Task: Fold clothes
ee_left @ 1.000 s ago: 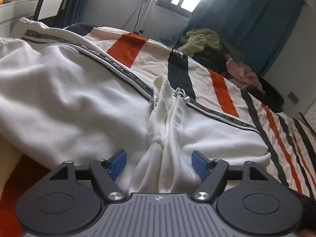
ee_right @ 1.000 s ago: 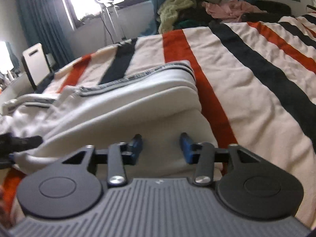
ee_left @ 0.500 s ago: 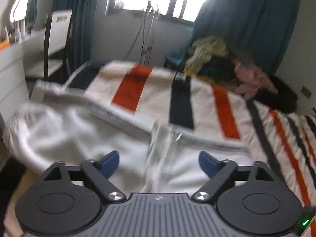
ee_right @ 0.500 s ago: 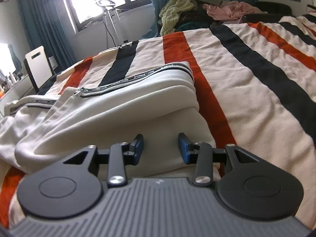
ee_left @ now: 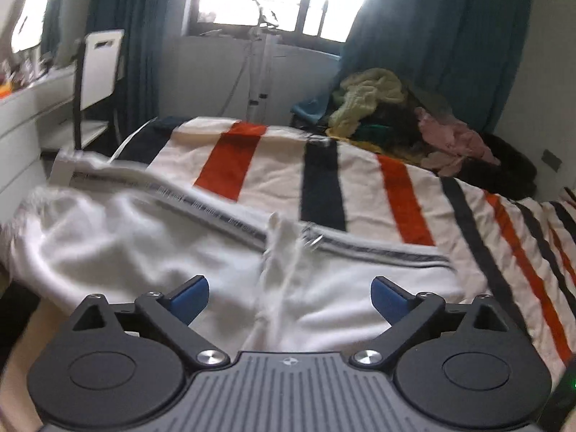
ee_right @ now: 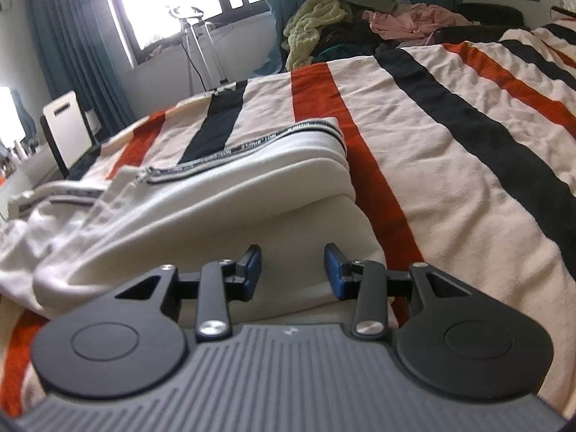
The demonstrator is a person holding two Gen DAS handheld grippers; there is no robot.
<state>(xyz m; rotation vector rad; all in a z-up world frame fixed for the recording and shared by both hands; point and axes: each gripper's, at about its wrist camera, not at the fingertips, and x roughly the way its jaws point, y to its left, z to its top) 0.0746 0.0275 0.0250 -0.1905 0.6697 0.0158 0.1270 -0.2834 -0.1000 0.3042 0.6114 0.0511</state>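
Observation:
A white garment (ee_left: 126,244) with a black lettered trim band lies spread across the striped bed cover (ee_left: 360,183), bunched into a ridge at its middle. My left gripper (ee_left: 289,291) hangs above that ridge, open wide, with nothing between its fingers. In the right wrist view the same garment (ee_right: 216,208) shows a folded, layered end on the bed cover (ee_right: 450,144). My right gripper (ee_right: 292,270) is open just above that folded end, holding nothing.
A heap of mixed clothes (ee_left: 378,108) sits at the bed's far end, seen also as the clothes heap (ee_right: 324,18). A white-backed chair (ee_left: 100,64) and a desk (ee_left: 28,108) stand to the left. A thin metal stand (ee_left: 262,54) is under the window.
My left gripper lifted up and back from the bunched cloth and spread its fingers wider. The right gripper rose slightly and stayed open over the folded end.

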